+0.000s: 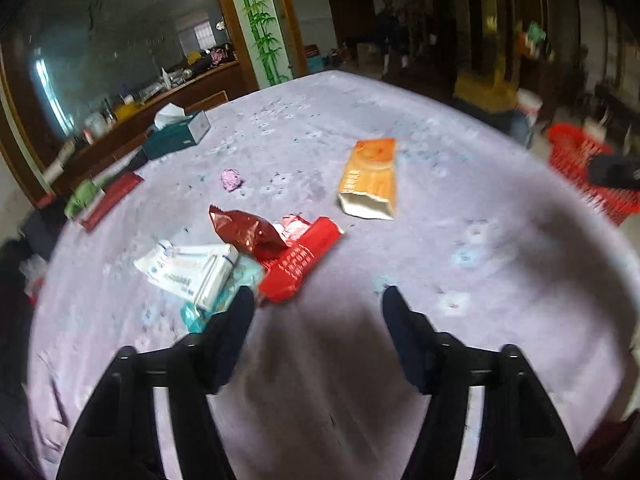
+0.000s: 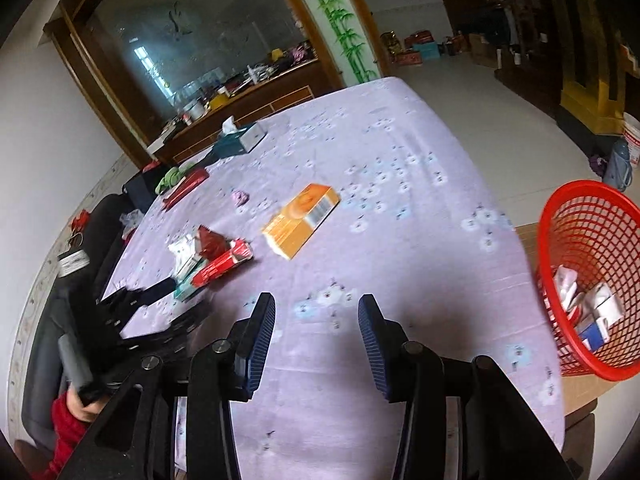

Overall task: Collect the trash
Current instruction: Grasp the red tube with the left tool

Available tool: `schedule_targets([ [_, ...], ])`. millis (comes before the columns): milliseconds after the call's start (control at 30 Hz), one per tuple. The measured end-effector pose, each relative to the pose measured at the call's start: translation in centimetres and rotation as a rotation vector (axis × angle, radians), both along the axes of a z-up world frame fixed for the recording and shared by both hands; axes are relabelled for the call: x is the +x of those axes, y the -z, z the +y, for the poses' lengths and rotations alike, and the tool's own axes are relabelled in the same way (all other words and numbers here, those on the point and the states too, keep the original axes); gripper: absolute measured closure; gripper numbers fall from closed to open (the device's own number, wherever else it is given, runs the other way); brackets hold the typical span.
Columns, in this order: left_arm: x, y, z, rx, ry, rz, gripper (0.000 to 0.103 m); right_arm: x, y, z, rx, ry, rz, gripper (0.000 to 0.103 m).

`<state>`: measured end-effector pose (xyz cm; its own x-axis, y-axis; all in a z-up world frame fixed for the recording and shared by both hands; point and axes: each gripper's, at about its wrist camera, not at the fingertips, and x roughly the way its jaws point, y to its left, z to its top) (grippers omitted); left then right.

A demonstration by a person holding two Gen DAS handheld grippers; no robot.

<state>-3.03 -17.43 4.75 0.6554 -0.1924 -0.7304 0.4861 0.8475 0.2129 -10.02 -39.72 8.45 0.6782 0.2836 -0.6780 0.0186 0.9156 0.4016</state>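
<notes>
One table (image 2: 400,240), lilac floral cloth, bare at the near edge. One red mesh basket (image 2: 592,216) off its right side, already holding several cartons. One orange box (image 2: 300,220), lying flat mid-table, apart from the rest. One heap of wrappers (image 1: 248,256): red, maroon foil, white and teal packs overlapping. One left gripper (image 1: 318,300), jaws wide, empty, just short of the heap. One right gripper (image 2: 316,320), jaws parted, empty, over bare cloth. Risk: overlapping packs may come up together and spill before reaching the basket.
</notes>
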Motion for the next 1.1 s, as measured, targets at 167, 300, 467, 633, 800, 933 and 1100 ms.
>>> schedule_targets([
  [167,2.5,1.7,-1.8,0.111,-0.061,-0.027,0.062,0.2,0.3,0.0,-0.011,0.004,0.018,0.056],
  [300,4.6,2.8,-1.9,0.119,-0.099,0.006,0.082,0.5,0.3,-0.3,-0.006,0.009,0.027,0.056],
  [467,4.2,1.3,0.0,-0.011,-0.123,0.014,0.084,2.2,0.2,0.2,0.008,0.007,0.047,0.046],
  [633,2.2,-2.0,3.9,-0.32,-0.104,0.089,0.087,5.1,0.2,1.6,-0.001,0.011,0.08,0.038],
  [800,-0.4,-3.3,6.3,-0.469,-0.073,0.112,0.087,10.3,1.5,3.6,-0.012,0.056,0.158,0.034],
  [933,-1.9,-3.3,8.0,-0.517,-0.078,0.105,0.087,14.3,3.0,4.8,-0.018,0.095,0.226,0.034],
  [1100,-2.9,-2.8,10.2,-0.538,-0.117,0.083,0.087,17.8,4.2,6.8,-0.061,0.126,0.271,0.034],
])
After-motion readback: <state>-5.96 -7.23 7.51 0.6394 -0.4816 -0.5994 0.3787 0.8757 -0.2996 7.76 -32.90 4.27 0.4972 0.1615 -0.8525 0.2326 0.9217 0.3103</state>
